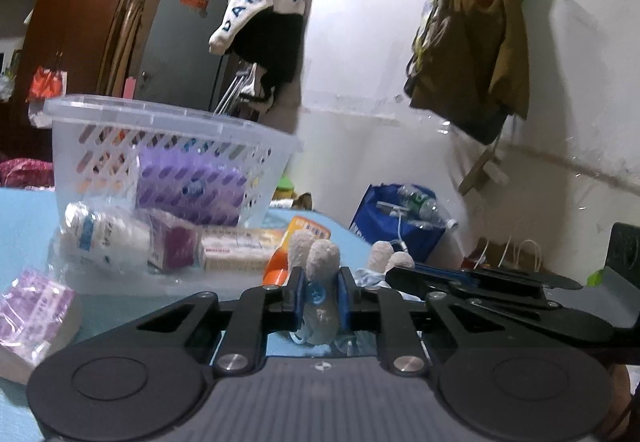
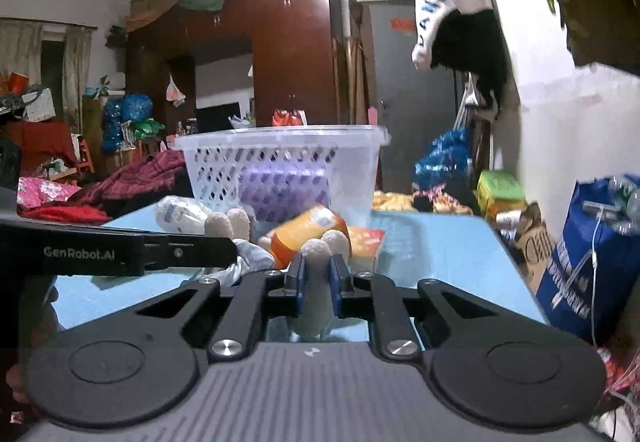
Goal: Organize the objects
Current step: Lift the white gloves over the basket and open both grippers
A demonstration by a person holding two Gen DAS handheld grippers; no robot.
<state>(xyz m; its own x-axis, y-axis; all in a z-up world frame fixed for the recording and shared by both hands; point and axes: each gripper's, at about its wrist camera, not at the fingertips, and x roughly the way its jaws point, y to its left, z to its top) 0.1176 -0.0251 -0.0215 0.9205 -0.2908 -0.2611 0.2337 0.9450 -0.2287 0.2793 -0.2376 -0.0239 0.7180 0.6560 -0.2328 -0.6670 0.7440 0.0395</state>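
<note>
Both grippers pinch a pale cloth over the blue table.
The left gripper (image 1: 319, 296) and right gripper (image 2: 318, 288) each clamp the cloth (image 2: 248, 256), seemingly one garment; the basket (image 1: 168, 146) stands ahead.

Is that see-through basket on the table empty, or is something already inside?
Not empty. Through the holes of the basket a purple pack shows inside; the right view shows it too. Anything else inside: cannot tell.

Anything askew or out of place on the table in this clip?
Yes. The white bottle lies on its side beside the basket, and the orange bottle is tipped over too. Both grippers are shut on one soft toy.
</note>
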